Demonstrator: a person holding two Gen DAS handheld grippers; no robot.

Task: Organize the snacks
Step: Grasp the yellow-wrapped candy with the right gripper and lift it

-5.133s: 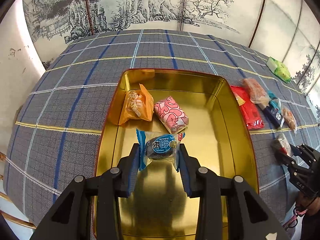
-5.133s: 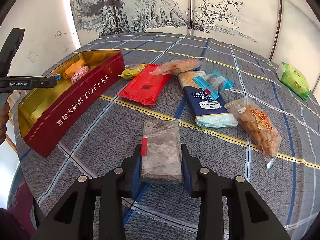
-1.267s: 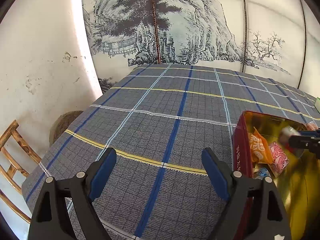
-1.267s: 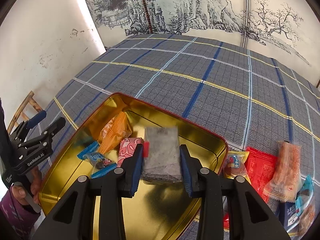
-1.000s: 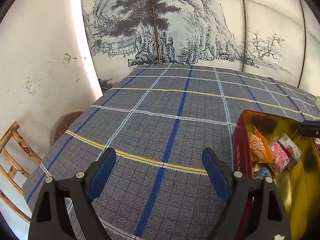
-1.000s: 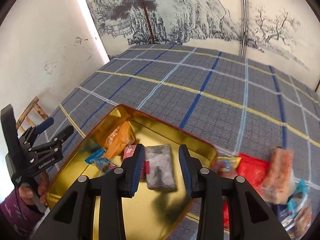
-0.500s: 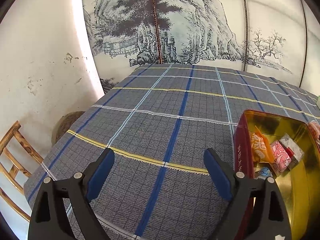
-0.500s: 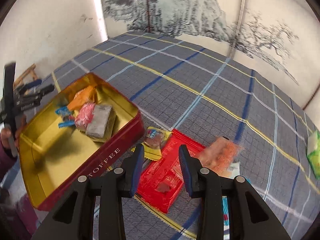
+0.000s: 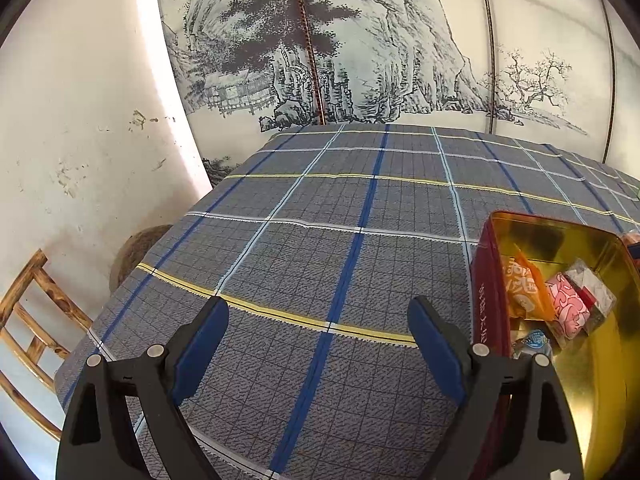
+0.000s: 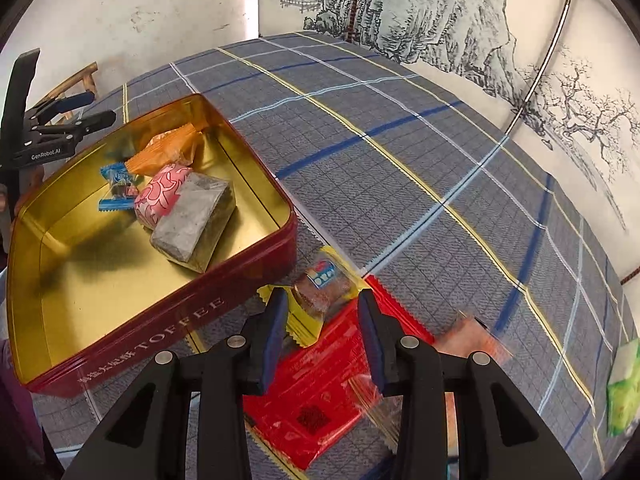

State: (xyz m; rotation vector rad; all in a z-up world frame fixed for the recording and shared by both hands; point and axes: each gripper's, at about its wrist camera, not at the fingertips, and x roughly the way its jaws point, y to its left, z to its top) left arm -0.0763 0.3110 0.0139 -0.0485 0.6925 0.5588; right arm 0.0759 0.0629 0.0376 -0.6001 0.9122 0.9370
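A red toffee tin [image 10: 180,320] with a gold inside holds an orange packet [image 10: 168,148], a pink one [image 10: 160,192], a blue-wrapped sweet [image 10: 118,184] and a grey packet [image 10: 196,216] leaning on the pink one. My right gripper [image 10: 322,300] hovers just right of the tin, jaws a narrow gap apart and gripping nothing, fingertips either side of a yellow-wrapped brown cake [image 10: 320,280] that lies on a red packet [image 10: 320,400]. My left gripper [image 9: 318,308] stands wide open over bare cloth, left of the tin [image 9: 486,280].
The checked tablecloth [image 9: 360,208] covers the table. A blurred orange packet [image 10: 468,340] and a green packet [image 10: 622,392] lie to the right. A wooden chair [image 9: 28,312] stands off the left edge. A painted screen [image 9: 360,60] backs the table.
The grey packet left my right gripper and now lies in the tin. That gripper swung right and down over the loose snacks, rolling as it went. The left gripper stayed put.
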